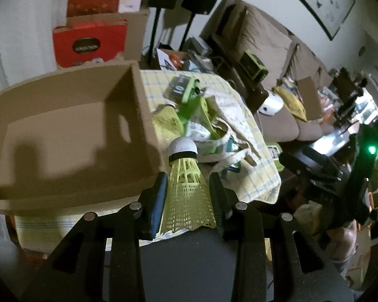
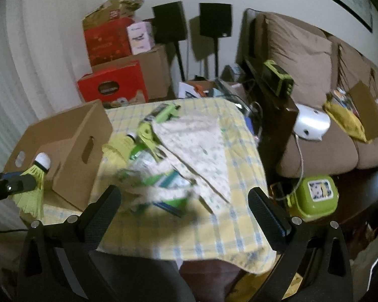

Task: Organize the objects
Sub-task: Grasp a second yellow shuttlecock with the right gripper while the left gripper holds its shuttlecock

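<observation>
Left hand-held gripper clenched on the mesh skirt of a yellow-green shuttlecock, white cork pointing forward, carried above the near corner of the open cardboard box on the desk. Right hand-held gripper released — jaws wide, nothing between them — above the tote bag and the green clutter beside a second shuttlecock. Risks, as judged from here: the skirt is soft and tapered, so a light pinch could let it slip forward and fall outside the box; release too near the box wall could bounce it onto the checked cloth. The right gripper could snag the bag's handles.
</observation>
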Tool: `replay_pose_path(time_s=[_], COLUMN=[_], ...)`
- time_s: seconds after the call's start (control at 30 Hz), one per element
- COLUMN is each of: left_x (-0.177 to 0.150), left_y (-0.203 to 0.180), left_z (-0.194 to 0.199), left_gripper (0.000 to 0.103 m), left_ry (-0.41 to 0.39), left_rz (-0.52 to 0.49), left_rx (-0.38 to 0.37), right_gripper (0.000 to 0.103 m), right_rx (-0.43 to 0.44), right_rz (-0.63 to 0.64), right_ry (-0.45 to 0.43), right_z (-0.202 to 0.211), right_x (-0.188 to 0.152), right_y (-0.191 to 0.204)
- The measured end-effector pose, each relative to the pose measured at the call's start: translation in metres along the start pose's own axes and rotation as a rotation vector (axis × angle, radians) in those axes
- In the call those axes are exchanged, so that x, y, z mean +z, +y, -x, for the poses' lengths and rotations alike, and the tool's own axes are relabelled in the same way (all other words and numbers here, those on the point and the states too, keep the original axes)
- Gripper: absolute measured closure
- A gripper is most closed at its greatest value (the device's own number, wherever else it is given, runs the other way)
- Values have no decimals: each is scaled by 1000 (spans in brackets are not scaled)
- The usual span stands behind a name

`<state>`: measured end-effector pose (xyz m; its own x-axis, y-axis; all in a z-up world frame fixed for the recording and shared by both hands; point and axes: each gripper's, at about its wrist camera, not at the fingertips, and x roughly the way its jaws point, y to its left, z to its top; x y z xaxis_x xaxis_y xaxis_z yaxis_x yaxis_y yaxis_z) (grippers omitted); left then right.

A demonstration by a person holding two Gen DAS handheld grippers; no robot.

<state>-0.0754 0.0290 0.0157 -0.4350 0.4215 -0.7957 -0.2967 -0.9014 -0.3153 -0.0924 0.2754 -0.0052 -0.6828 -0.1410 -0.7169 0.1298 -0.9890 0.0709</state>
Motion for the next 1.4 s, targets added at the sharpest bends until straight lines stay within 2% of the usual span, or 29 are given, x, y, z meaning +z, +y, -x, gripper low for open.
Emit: replay_pose_path(time_s=[0.4, 0.57, 0.67, 0.73, 0.83, 1.03, 1.2, 1.3, 1.4], left_x=[11, 20, 24, 25, 27, 34, 36, 37, 37], left_y=[42, 63, 73, 79, 83, 88, 93, 98, 101], left_z=[26, 31, 31, 29, 27, 23, 17, 13, 9], left_gripper=[72, 71, 71, 71, 71, 71, 71, 71, 71], left_ry=[-58, -79, -93, -95, -92, -96, -90, -87, -81], left_rz=[78, 125, 146, 159, 163, 161, 163, 173, 182], left_rx=[38, 56, 60, 49, 49, 51, 45, 40, 35], right_gripper=[5, 15, 29, 42, 47, 50, 59, 71, 71], right_rx=[100, 129, 134, 162, 180, 163, 131, 107, 107], right_rz=[71, 49, 23, -7, -54, -84, -34, 27, 43], right_ry=[40, 89, 129, 173, 239, 278, 291, 279, 284], right_z=[-44, -75, -100, -120, -150, -182, -194, -195, -199], right_x=[54, 74, 86, 92, 98, 102, 104, 103, 101], right_y=[62, 77, 82, 83, 82, 82, 93, 105, 113])
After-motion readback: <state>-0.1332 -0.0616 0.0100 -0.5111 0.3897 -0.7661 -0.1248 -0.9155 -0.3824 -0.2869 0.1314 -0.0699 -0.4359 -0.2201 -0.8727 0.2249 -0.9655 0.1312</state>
